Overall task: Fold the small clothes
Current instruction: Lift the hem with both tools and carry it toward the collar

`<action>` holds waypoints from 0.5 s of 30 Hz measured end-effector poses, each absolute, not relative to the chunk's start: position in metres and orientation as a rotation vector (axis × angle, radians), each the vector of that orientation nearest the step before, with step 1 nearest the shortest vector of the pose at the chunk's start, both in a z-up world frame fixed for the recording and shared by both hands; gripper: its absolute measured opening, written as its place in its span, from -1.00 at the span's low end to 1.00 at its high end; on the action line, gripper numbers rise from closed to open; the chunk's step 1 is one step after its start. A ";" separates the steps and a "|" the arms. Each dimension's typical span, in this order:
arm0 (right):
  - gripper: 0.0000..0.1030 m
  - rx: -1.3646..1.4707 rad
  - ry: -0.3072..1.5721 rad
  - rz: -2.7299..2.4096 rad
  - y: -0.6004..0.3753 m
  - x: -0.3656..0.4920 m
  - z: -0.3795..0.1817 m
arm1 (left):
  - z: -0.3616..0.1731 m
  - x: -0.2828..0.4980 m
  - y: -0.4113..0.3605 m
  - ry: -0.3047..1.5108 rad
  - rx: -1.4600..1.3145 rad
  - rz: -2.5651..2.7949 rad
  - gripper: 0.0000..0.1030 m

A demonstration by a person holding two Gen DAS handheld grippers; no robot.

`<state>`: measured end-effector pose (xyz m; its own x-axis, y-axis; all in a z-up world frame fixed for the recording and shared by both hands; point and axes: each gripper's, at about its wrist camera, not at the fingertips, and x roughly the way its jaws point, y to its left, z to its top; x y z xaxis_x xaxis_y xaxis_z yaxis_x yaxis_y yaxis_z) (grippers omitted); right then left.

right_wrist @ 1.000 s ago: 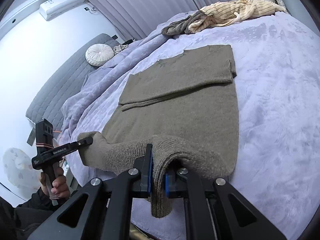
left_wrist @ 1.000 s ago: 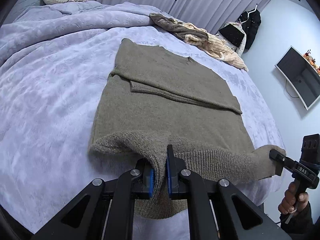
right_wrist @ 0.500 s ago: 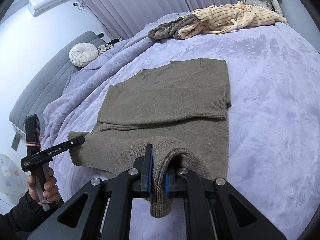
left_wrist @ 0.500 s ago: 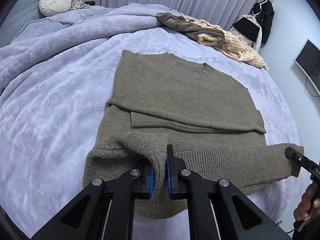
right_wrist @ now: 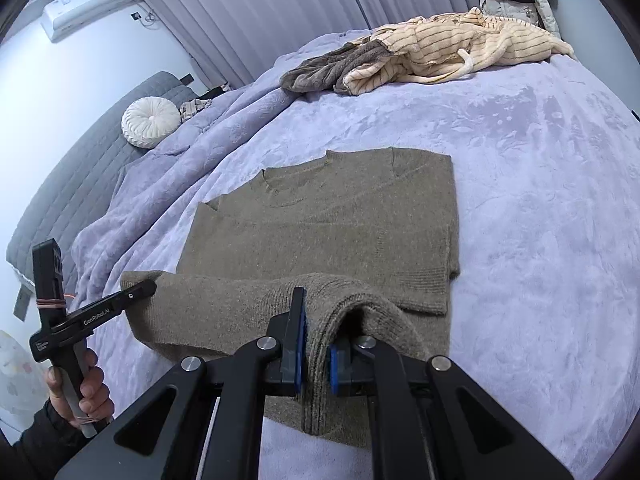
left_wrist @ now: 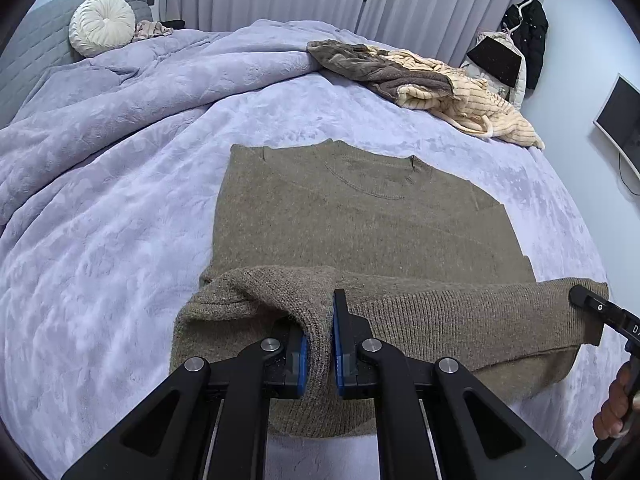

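Observation:
An olive-brown knit sweater [left_wrist: 360, 216] lies on the lilac bed, neckline at the far end, sleeves folded across the body. It also shows in the right wrist view [right_wrist: 340, 224]. My left gripper [left_wrist: 319, 344] is shut on the ribbed bottom hem at its left corner. My right gripper [right_wrist: 316, 352] is shut on the hem at the right corner. Both hold the hem lifted and carried over the lower body of the sweater. Each gripper shows in the other's view: the right one [left_wrist: 580, 300], the left one [right_wrist: 140, 292].
The lilac plush blanket [left_wrist: 120, 200] covers the bed, bunched at the far left. A heap of cream striped and grey-brown clothes [left_wrist: 420, 76] lies at the far edge. A round white cushion [left_wrist: 102, 24], curtains, hanging coats and a wall screen [left_wrist: 620, 120] surround the bed.
Both grippers have carried the hem forward toward the neckline. The fold covers more of the sweater's lower body and the sleeve band is nearly covered.

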<state>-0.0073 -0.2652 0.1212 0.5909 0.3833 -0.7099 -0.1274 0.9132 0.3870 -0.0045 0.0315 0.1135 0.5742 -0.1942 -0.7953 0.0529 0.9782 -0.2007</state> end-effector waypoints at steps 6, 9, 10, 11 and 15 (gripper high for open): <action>-0.81 0.302 0.891 0.291 -0.265 0.018 0.126 | 0.120 0.020 0.028 0.937 -0.160 -0.138 -0.79; -0.81 0.309 0.899 0.283 -0.266 0.031 0.126 | 0.119 0.034 0.027 0.941 -0.176 -0.134 -0.79; -0.81 0.311 0.901 0.282 -0.266 0.036 0.126 | 0.119 0.038 0.027 0.944 -0.177 -0.132 -0.79; -0.81 0.313 0.904 0.280 -0.266 0.041 0.126 | 0.118 0.043 0.026 0.948 -0.173 -0.129 -0.79; -0.81 0.311 0.919 0.276 -0.265 0.060 0.122 | 0.114 0.058 0.022 0.956 -0.154 -0.123 -0.79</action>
<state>0.0599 -0.2655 0.1220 0.5777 0.3625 -0.7313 -0.0998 0.9206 0.3775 0.0582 0.0221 0.1145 0.5711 -0.1720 -0.8026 0.0360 0.9821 -0.1848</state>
